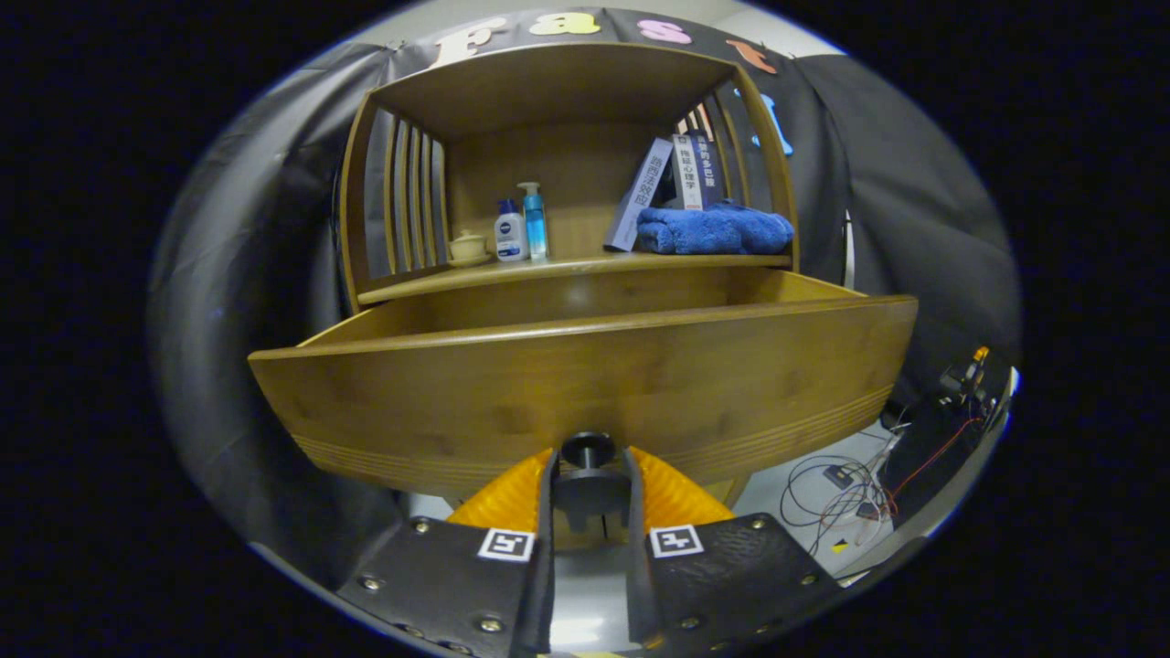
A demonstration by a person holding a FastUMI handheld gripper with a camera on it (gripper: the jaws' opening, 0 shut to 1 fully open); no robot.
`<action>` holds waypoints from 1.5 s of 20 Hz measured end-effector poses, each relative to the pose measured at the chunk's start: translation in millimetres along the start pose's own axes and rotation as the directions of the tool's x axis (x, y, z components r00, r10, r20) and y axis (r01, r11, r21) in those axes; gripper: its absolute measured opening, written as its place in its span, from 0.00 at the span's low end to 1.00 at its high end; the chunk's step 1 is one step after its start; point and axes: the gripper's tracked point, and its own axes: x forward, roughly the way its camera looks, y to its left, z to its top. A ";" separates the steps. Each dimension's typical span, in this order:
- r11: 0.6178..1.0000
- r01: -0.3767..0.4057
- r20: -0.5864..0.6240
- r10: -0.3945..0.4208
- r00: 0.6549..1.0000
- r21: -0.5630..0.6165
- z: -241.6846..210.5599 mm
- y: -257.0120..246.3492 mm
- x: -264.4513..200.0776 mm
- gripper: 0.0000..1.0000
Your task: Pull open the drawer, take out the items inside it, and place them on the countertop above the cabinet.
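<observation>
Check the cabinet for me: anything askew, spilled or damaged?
One book on the countertop leans against the others above the blue towel. Bottles stand upright, nothing spilled. The gripper is shut on the knob of the open drawer.

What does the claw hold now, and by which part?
The claw holds the drawer by its dark round knob, one finger on each side.

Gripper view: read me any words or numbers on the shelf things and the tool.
Book spines: characters, too blurred to quote.
White bottle: label too small to read.
Tool, shut on the drawer knob: square markers, no words.
</observation>
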 end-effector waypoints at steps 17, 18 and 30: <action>0.967 -0.014 -0.073 0.034 0.997 0.255 34.6 -1.2 -37.7 0.97; 0.975 -0.007 -0.080 0.026 0.996 0.222 44.3 -3.9 -39.8 0.98; 0.998 -0.027 -0.394 0.002 0.919 -0.058 105.9 7.5 57.0 0.98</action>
